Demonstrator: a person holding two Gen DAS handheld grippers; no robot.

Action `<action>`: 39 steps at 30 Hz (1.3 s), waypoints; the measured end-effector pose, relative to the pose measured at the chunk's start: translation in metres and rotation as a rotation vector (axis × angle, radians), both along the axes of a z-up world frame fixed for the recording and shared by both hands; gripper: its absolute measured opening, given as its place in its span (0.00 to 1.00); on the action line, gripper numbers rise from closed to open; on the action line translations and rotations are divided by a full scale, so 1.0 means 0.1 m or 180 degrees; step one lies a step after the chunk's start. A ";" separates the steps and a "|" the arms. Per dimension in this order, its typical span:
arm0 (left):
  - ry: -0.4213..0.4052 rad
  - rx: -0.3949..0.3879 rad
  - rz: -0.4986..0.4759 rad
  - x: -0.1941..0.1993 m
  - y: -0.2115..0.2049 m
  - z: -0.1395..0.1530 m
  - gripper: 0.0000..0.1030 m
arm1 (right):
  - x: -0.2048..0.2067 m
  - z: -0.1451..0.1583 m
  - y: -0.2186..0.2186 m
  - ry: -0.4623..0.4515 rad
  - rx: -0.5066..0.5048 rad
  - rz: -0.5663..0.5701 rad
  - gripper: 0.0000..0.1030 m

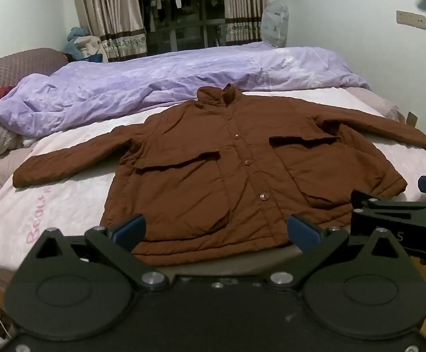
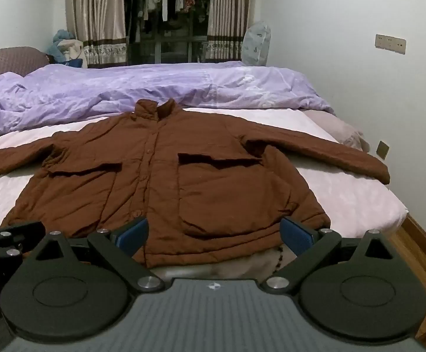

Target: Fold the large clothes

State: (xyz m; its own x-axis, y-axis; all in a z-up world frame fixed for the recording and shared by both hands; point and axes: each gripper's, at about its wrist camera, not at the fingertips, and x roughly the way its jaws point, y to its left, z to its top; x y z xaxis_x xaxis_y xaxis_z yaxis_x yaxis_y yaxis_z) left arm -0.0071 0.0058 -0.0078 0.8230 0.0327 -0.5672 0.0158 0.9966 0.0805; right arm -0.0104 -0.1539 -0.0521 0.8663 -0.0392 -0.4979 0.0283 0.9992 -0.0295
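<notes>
With the brown jacket (image 1: pixel 227 158) spread face-up, sleeves out, along the bed's (image 1: pixel 66 202) near edge and both the left gripper (image 1: pixel 217 231) and right gripper (image 2: pixel 215 231) hovering released and empty over its hem, I'd start with a sleeve cuff, pinching it fully before folding inward.

Dim, cool indoor light from overhead, window (image 2: pixel 166 20) dark behind the curtains, soft shadows under the brown jacket (image 1: pixel 227 170) pocket flaps, strong fisheye bending at edges with dark corner vignette, background slightly soft, mild compression noise.
</notes>
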 end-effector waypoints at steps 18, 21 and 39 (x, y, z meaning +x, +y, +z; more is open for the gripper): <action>-0.0007 0.0005 -0.0025 -0.01 0.01 -0.01 1.00 | -0.02 0.00 0.01 -0.0017 0.0031 0.0032 1.00; -0.0005 0.0005 -0.0027 0.00 0.01 -0.01 1.00 | -0.03 0.01 0.00 -0.0049 0.0071 0.0041 1.00; -0.0003 0.0029 -0.0063 0.00 -0.01 -0.05 1.00 | -0.02 -0.03 -0.03 0.0121 -0.0062 0.0034 1.00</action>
